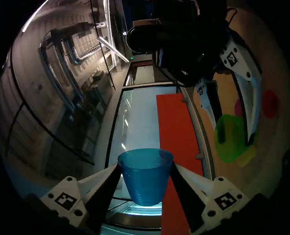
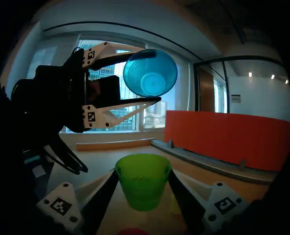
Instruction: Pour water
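Glass panels [image 1: 66,102] run down the left side of the left gripper view, where the room appears turned on its side. At centre, the left gripper [image 1: 145,167] has its jaws clamped on the blue cup [image 1: 145,178], one finger on each side wall. The rim points away from the camera's lower edge, and the long axis lies between the fingers. Beyond the rim is open space. An orange panel [image 1: 176,129] runs just to the right. Farther right, the right gripper [image 1: 235,137] holds the green cup [image 1: 231,137] against the wooden tabletop [image 1: 272,156], near a red disc [image 1: 269,103].

In the right gripper view, the left gripper [image 2: 152,74] is at upper left before the window [image 2: 172,105]. The blue cup [image 2: 150,73] lies tipped on its side. Its mouth faces this camera, and its base is visible through the opening. Below it, with clear air between, the right gripper [image 2: 143,174] clamps the green cup [image 2: 143,182]. That cup is upright, with mouth up and axis vertical, above the table [image 2: 105,156]. The orange panel [image 2: 231,137] bounds the right.
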`<move>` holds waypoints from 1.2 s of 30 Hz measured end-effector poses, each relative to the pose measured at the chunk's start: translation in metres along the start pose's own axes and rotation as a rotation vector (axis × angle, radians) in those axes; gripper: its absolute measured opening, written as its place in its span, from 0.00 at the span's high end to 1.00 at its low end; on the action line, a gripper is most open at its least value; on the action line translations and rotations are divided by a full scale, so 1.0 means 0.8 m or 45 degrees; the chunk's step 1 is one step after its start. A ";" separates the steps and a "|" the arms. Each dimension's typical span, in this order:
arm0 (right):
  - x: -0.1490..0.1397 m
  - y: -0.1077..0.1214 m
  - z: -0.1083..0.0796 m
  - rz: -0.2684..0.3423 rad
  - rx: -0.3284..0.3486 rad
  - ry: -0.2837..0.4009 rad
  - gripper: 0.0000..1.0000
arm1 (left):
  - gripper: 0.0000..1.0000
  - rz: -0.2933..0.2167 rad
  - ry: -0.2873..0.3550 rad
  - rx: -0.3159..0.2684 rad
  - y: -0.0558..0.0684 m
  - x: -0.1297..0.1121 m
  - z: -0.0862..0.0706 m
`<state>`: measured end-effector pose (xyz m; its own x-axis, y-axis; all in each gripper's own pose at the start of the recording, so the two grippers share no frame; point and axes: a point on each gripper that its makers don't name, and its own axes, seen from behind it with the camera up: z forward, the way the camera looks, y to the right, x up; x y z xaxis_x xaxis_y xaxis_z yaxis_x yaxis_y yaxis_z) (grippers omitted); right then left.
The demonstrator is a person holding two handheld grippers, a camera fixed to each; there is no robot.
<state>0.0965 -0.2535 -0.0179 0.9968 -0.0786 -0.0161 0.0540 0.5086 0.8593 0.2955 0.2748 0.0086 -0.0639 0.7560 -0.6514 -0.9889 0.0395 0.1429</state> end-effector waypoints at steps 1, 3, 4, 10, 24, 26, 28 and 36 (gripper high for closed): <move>0.000 0.000 0.000 0.000 0.000 0.000 0.10 | 0.15 -0.002 -0.001 0.000 0.000 0.000 0.000; 0.001 0.000 0.000 0.000 0.001 0.001 0.10 | 0.15 -0.005 -0.001 0.000 0.000 -0.001 0.001; 0.001 0.000 0.000 0.000 0.001 0.002 0.10 | 0.15 -0.009 -0.001 0.000 0.000 -0.002 0.001; 0.001 0.000 -0.001 0.001 -0.001 0.003 0.10 | 0.15 -0.042 0.001 -0.002 -0.002 -0.006 0.001; 0.007 0.001 -0.006 0.001 -0.011 0.014 0.10 | 0.15 -0.324 -0.018 -0.009 0.002 -0.024 0.003; 0.007 0.001 -0.007 0.000 -0.013 0.014 0.10 | 0.15 -0.383 -0.022 -0.015 0.006 -0.026 0.004; 0.008 0.000 -0.007 0.000 -0.014 0.014 0.10 | 0.15 -0.440 -0.025 -0.019 0.009 -0.028 0.004; 0.011 -0.003 -0.009 -0.005 -0.013 0.019 0.10 | 0.15 -0.702 -0.039 -0.018 0.015 -0.041 0.006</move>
<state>0.1059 -0.2491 -0.0239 0.9973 -0.0680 -0.0272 0.0586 0.5171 0.8539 0.2866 0.2534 0.0350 0.4680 0.6442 -0.6049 -0.8764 0.4266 -0.2237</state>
